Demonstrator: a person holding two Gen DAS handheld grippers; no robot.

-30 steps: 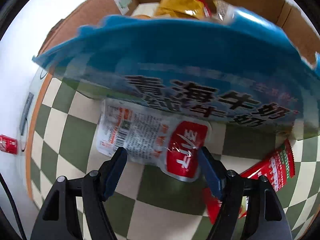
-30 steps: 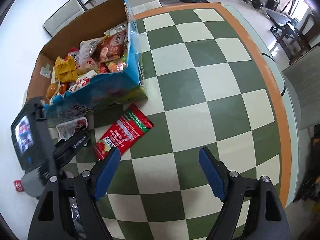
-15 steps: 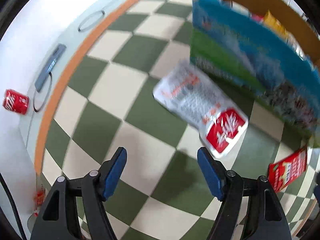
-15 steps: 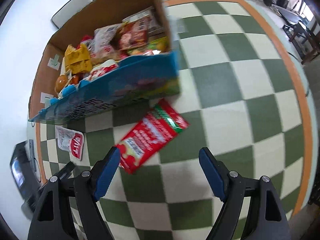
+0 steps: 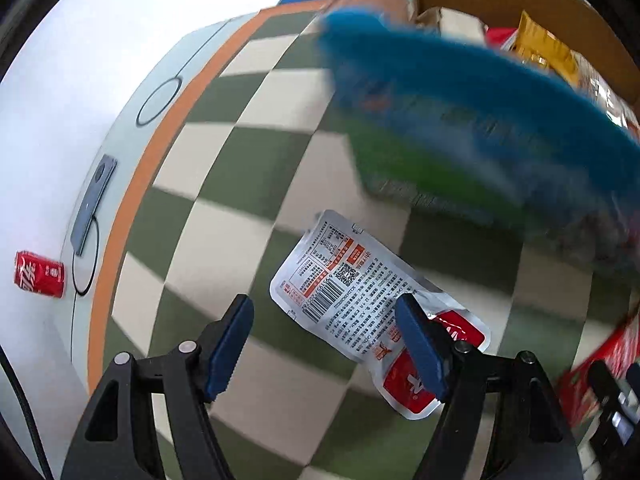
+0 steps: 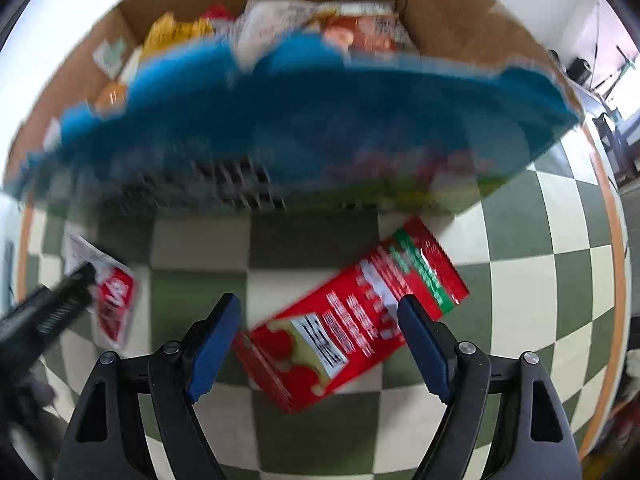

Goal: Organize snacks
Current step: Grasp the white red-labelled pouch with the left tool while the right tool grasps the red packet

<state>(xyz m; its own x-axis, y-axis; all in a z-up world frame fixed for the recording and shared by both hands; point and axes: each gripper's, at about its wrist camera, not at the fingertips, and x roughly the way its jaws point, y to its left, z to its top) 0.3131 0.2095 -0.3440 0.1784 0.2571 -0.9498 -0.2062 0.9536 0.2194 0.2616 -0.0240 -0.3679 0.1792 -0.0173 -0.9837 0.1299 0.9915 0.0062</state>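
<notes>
The left claw (image 5: 324, 340) hangs released above the checkered counter (image 5: 240, 184), its jaws spread and clear of the silver-and-red snack pouch (image 5: 372, 304) lying flat just below the blue-fronted cardboard box (image 5: 460, 92); a red soda can (image 5: 39, 274) lies well apart, off the counter's orange edge. The right claw (image 6: 320, 340) is likewise released, its blue pads (image 6: 212, 344) hovering either side of the red snack packet (image 6: 352, 320), which lies tilted on the counter just in front of the box, itself filled with assorted snacks (image 6: 360, 32).
</notes>
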